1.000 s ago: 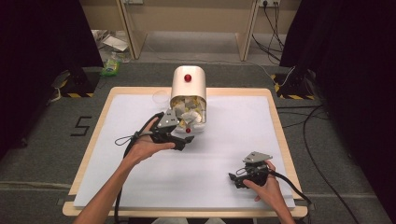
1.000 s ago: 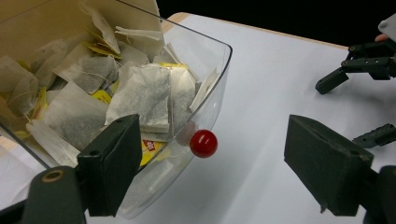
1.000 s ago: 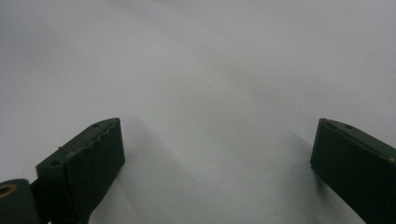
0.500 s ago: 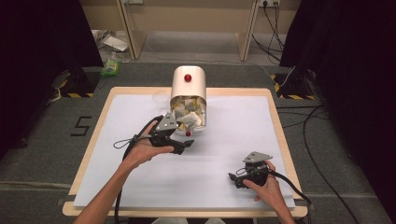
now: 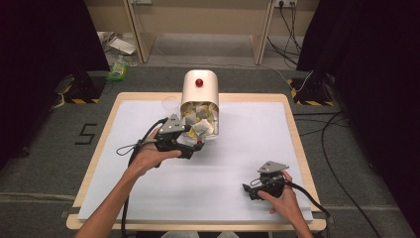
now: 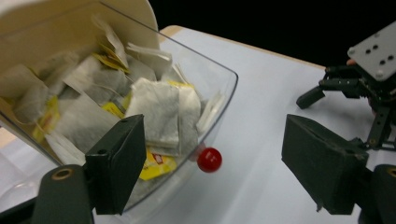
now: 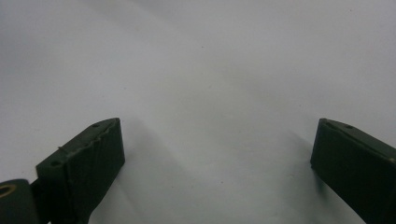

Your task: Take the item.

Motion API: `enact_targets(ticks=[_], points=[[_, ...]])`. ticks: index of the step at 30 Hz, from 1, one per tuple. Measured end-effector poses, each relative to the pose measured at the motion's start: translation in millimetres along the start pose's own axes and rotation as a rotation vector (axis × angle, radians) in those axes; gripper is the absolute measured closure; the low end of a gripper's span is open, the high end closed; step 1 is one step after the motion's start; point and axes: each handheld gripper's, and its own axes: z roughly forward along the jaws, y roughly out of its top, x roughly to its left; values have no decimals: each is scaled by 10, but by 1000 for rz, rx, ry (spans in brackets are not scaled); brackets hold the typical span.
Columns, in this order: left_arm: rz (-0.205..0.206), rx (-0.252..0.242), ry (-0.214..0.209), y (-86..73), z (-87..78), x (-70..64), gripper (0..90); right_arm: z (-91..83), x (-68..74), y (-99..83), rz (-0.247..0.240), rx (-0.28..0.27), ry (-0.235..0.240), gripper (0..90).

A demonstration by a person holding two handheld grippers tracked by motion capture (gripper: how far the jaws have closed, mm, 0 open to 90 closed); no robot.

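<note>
A cream tea-bag dispenser (image 5: 199, 91) with a red button on top stands at the table's back middle. Its clear front bin (image 6: 205, 88) is tipped open and holds several tea bags (image 6: 159, 109). A small red knob (image 6: 209, 159) sits on the bin's front edge. My left gripper (image 5: 194, 147) is open right in front of the bin, and in the left gripper view the left gripper (image 6: 215, 140) has the knob between its spread jaws, untouched. My right gripper (image 5: 251, 191) rests open on the white table cover at the front right; the right gripper (image 7: 219, 154) has nothing between its jaws.
A clear cup (image 5: 171, 104) stands just left of the dispenser. The white cover (image 5: 247, 144) spans the wooden table (image 5: 292, 106). Cables trail from both grippers toward the front edge, and black curtains flank the table.
My left gripper has edged slightly toward the near side in front of the bin. The right gripper has stayed put.
</note>
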Motion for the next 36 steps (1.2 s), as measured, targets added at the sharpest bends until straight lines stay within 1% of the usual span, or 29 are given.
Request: enact_targets(ticks=[2,4,6,7,8,9,10,11,12,13,14,15,16,17,20,24,27,30,31,32,34,35,36], points=[[-8,-14,15,68,-6,50,236,-1,-4,1,-5,1,-1,35],[-10,-15,21,88,-3,69,253,-2,-3,1,-4,1,-1,36],[-31,-12,42,141,17,136,267,-3,0,1,1,2,0,36],[-31,-12,42,141,17,136,278,-3,0,1,1,2,0,36],[-39,-11,53,158,27,163,297,-2,0,1,1,2,0,35],[-54,-2,77,191,57,215,311,-2,-2,1,-1,2,0,35],[-54,-2,77,191,57,215,325,-2,-2,2,-2,2,0,35],[-55,15,92,213,106,245,342,-2,0,1,0,3,0,35],[-50,30,95,219,137,255,355,-2,-2,2,-2,2,0,35],[-50,30,95,219,137,255,361,-2,-2,2,-2,2,0,35],[-45,54,105,226,193,267,371,-2,-2,2,-2,2,0,35],[-45,54,105,226,193,267,380,-2,-2,1,-2,2,0,35],[-47,64,108,226,219,272,380,-2,-2,1,-2,2,0,35],[-50,82,113,221,266,280,407,-2,-2,1,-2,2,0,35],[-52,93,110,214,308,277,423,-2,-2,1,-2,2,0,35],[-47,108,110,218,355,264,484,-2,-1,1,-2,2,0,35],[-55,129,109,207,414,279,517,-2,-1,1,-2,2,-1,35],[-57,142,108,195,439,291,583,-2,-1,1,-3,2,-1,35],[-59,145,108,189,449,296,583,-2,-1,1,-2,2,-1,35],[-58,149,112,178,462,306,653,-2,-2,2,-4,2,-1,35],[-55,142,121,172,465,313,724,-2,-1,1,-3,2,-1,35],[-55,142,121,172,465,313,757,-2,-1,1,-3,2,-1,35],[-51,138,123,172,463,315,757,-2,-1,1,-3,2,-1,35]])
